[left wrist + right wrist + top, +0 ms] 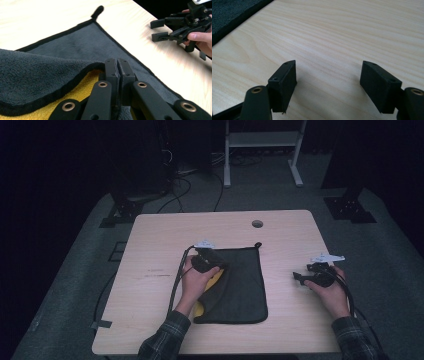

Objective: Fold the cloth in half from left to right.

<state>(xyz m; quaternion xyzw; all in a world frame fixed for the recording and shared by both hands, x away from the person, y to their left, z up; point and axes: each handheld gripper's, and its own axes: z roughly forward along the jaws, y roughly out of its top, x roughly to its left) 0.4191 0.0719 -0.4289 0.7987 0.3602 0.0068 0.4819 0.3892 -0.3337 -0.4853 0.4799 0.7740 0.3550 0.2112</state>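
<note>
A pale wood-grain tabletop (150, 235) with rounded corners sits on grey carpeted floor (390, 250). Toward 12 o'clock on the tabletop, a small round cable hole (257, 224) is cut near the far edge. Beyond it, at 12 o'clock, stands a white metal frame (262, 142). At 11 o'clock, black cables (185, 187) trail across the floor beside a dark stand base (120, 212). Another dark base (350, 207) sits at 2 o'clock.
</note>
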